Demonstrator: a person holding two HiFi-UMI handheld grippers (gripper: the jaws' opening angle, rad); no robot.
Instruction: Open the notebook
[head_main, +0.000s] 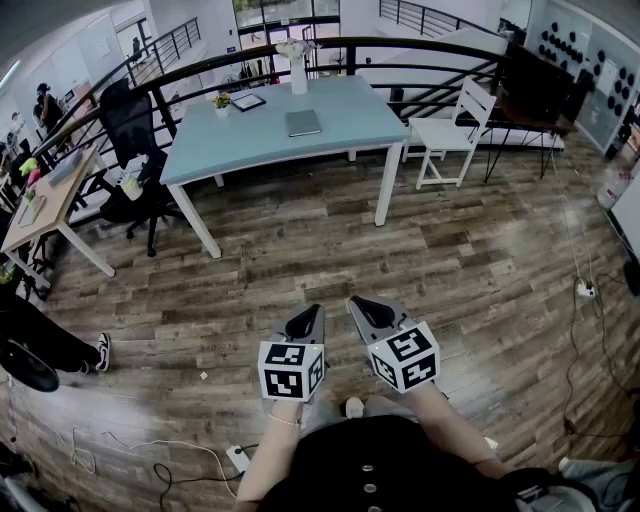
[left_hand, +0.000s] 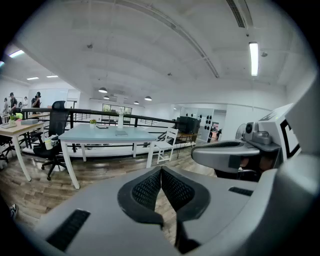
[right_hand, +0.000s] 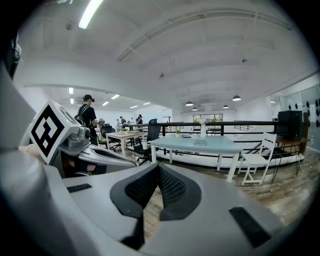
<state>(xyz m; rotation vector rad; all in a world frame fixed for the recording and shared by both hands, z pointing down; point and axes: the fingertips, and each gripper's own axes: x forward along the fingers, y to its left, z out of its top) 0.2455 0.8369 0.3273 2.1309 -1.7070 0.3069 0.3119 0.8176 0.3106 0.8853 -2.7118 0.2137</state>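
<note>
White chair (head_main: 445, 133) beside blue table (head_main: 350, 105)

notebook (head_main: 303, 122) on table (head_main: 250, 135), chair (head_main: 455, 128) right — vase (head_main: 298, 76) behind

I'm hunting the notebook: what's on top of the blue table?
A closed grey notebook, a white vase, a small potted plant and a dark flat slab. Its cover hides the pages.

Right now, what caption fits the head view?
Jaws shut and empty, left gripper and right gripper hang well short of the blue table bearing the closed notebook.
</note>
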